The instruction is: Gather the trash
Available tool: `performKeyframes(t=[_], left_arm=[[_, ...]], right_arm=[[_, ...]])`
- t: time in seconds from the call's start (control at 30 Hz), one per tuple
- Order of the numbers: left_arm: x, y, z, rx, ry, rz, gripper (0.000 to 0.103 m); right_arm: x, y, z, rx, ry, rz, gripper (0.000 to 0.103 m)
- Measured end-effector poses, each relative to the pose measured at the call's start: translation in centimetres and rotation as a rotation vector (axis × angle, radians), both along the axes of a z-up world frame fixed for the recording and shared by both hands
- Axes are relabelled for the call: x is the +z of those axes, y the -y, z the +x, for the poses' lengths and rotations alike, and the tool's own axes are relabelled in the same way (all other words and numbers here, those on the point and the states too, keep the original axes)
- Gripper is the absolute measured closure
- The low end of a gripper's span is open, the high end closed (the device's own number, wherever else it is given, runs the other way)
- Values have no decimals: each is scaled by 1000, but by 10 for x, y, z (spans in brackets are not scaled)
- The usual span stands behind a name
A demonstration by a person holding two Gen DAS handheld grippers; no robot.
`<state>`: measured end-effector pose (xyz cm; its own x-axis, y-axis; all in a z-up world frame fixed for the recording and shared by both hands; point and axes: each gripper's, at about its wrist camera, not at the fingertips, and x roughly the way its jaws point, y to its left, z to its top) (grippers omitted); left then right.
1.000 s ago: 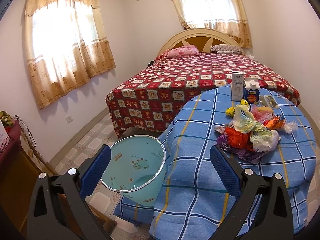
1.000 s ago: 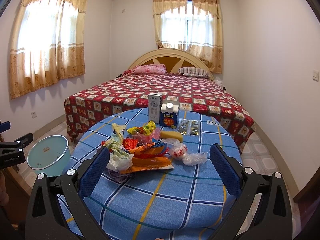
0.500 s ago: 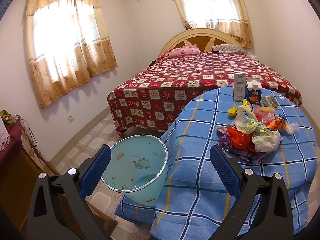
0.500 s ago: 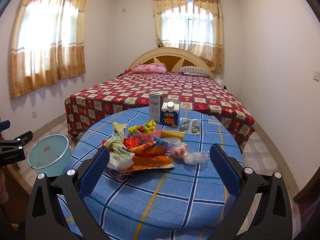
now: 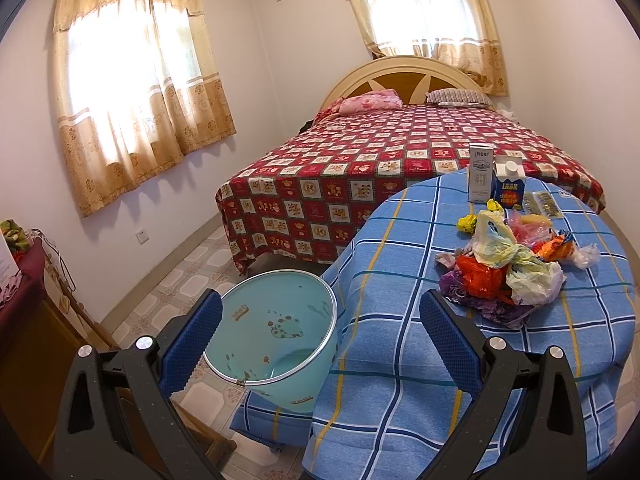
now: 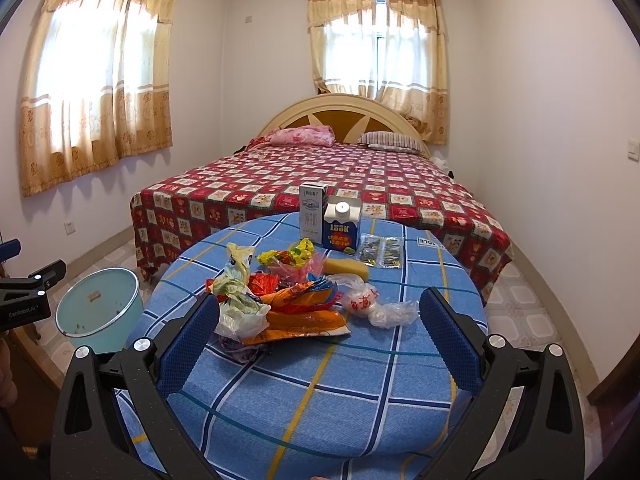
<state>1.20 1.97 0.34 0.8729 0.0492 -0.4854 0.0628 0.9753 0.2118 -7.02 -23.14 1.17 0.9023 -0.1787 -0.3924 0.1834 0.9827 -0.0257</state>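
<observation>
We hold both claws wide apart, nothing gripped. Left claw (image 5: 320,336) hangs over the pale green bin (image 5: 276,340), which stands on the floor just beside the worktop (image 5: 400,320) edge. Right claw (image 6: 320,336) hovers above the blue checked cloth, short of the trash heap (image 6: 276,304) of crumpled bags and wrappers mid-worktop. Two cartons (image 6: 340,228) stand upright at the far edge, bed (image 6: 320,180) beyond.

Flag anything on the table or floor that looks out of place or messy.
A heap of crumpled bags and wrappers litters the table. The bin beside it tilts toward the table, with specks inside.
</observation>
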Motion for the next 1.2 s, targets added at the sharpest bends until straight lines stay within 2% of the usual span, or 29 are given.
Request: performKeyframes(t=[0.63,0.97,1.2], left_arm=[[-3,-1,2,4,-11,12,6],[-16,8,16,24,-35,32,6],[-31,19,35,42,-71,30,6]], right_arm=[[-8,-3,1,-5,-8,3,5],[-23,14,11,-41,-32,16,5],[-47,35,25,-85,-75,28,5]])
